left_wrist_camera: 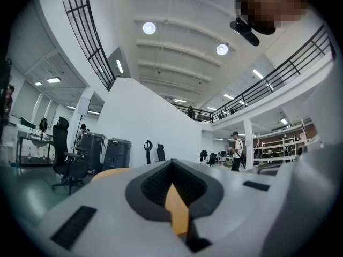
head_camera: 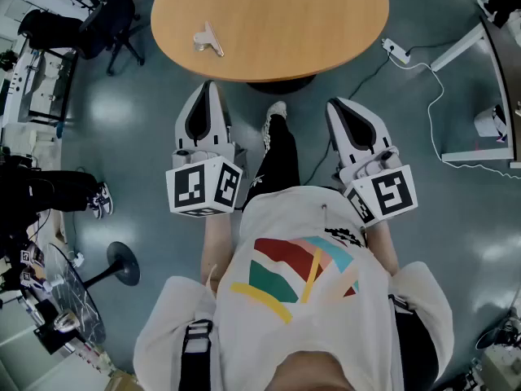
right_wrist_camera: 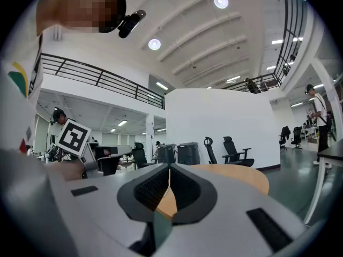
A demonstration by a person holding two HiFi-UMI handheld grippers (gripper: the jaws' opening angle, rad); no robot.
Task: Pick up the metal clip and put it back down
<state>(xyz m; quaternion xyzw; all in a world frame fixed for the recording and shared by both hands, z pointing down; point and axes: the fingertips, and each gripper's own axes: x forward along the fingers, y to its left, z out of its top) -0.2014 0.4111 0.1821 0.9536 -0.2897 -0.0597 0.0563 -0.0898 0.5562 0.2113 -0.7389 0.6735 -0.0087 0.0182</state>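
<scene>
The metal clip point(head_camera: 208, 39) lies on the left part of the round wooden table point(head_camera: 309, 23), alone and untouched. Both grippers are held close to the person's body, short of the table's near edge, with their tips toward it. My left gripper point(head_camera: 207, 90) has its jaws together with nothing between them. My right gripper point(head_camera: 340, 106) is shut and empty too. In the left gripper view the jaws point(left_wrist_camera: 174, 194) point level across the hall, and only a sliver of the tabletop point(left_wrist_camera: 110, 173) shows. The right gripper view looks past its closed jaws point(right_wrist_camera: 169, 189) at the table edge point(right_wrist_camera: 236, 173). The clip appears in neither gripper view.
A black office chair point(head_camera: 106, 15) stands left of the table. A power strip point(head_camera: 396, 51) with a white cable lies on the floor at the right, by a white stand point(head_camera: 480, 153). Another person's leg point(head_camera: 57, 190) and a black round base point(head_camera: 122, 263) are at the left.
</scene>
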